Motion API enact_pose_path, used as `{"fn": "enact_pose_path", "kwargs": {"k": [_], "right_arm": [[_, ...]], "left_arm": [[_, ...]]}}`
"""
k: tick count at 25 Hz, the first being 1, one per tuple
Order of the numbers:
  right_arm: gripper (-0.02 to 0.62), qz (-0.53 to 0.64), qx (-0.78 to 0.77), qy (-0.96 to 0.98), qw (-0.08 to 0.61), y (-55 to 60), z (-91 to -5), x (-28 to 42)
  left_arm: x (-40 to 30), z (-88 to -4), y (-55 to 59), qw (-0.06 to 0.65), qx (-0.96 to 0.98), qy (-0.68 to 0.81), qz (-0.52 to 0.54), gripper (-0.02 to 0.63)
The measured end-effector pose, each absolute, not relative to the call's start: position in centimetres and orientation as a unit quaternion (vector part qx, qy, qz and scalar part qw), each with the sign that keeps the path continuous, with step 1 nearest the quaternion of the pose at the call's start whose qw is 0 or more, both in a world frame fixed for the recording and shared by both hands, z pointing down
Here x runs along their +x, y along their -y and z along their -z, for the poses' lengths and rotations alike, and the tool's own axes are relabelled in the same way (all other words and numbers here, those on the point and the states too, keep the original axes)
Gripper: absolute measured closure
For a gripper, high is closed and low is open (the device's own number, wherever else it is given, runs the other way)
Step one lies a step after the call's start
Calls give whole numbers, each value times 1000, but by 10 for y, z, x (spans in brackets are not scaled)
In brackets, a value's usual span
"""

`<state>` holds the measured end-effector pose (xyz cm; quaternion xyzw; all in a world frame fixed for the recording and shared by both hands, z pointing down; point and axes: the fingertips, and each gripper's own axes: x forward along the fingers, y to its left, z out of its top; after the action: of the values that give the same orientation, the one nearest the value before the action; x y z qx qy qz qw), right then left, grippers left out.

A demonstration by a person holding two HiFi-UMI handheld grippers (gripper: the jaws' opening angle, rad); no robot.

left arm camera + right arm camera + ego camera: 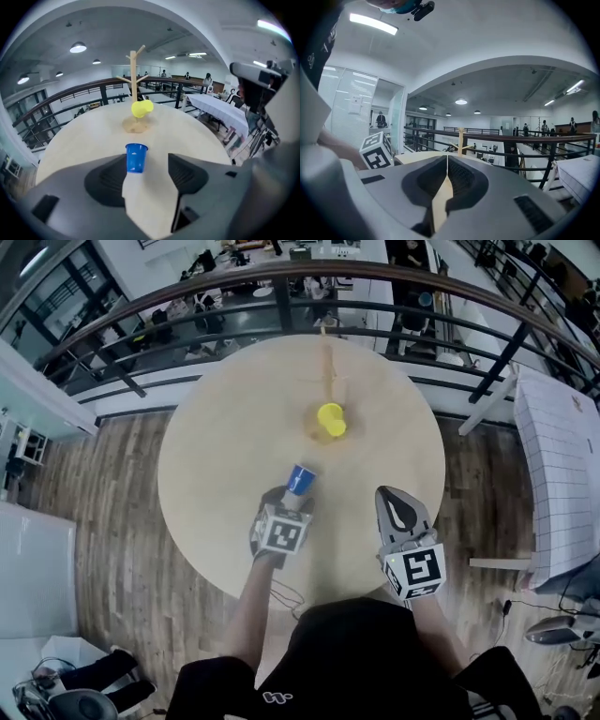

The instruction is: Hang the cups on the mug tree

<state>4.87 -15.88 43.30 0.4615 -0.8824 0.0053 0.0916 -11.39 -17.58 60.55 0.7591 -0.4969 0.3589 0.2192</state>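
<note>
Left tool [147, 159] is right up front with its jaws spread wide and nothing gripped. The small blue plastic cup [136, 158] stands upright on the round pale wooden worktop [79, 140], at the mouth of the gap and hugging the left jaw rather than sitting centred. The right tool [446, 164] is squeezed fully together, empty, and hovers off to the side.

My take on doing this bit well: slide the left tool a touch to its left so the cup sits mid-gap, and push in a bit deeper before closing. Otherwise one pad hits first and probably knocks the cup over, since it looks light. Squeeze gently on the lower half; thin plastic like that would likely buckle.

Further back, the wooden mug tree with angled pegs [134, 75] stands mid-worktop, and a yellow plastic cup [141, 108] seems to hang on a low peg on its right side. I'd aim the blue one at a free peg, tipped so its mouth slips over the tip.
</note>
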Motion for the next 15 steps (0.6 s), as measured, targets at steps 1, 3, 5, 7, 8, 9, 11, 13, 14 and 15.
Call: {"fn": "enact_pose_path", "kwargs": {"k": [1, 3, 5, 7, 8, 9, 11, 13, 14, 15], "right_arm": [[581, -7, 465, 880, 95, 158, -435, 53], [581, -9, 472, 876, 101, 158, -437, 62], [581, -10, 478, 872, 106, 158, -440, 70], [581, -14, 487, 866, 111, 159, -443, 79], [581, -16, 492, 863, 114, 159, -445, 83], [581, -18, 496, 860, 117, 158, -447, 87], [581, -20, 501, 856, 124, 157, -451, 93], [581, -22, 503, 854, 130, 157, -456, 97], [581, -24, 504, 853, 133, 158, -458, 98], [581, -25, 505, 852, 135, 159, -461, 99]], "left_arm": [[-116, -613, 183, 214, 757, 496, -369, 347], [-116, -625, 196, 212, 754, 488, -384, 347], [-115, -636, 207, 221, 753, 477, -396, 347], [-117, -653, 217, 222, 745, 468, -420, 347], [-118, -663, 221, 223, 739, 465, -433, 347], [-120, -673, 223, 225, 734, 462, -443, 347], [-123, -691, 224, 233, 726, 459, -456, 347], [-125, -703, 223, 234, 721, 456, -467, 347], [-125, -707, 223, 227, 718, 456, -474, 347], [-126, -710, 224, 219, 716, 457, -480, 347]]}}
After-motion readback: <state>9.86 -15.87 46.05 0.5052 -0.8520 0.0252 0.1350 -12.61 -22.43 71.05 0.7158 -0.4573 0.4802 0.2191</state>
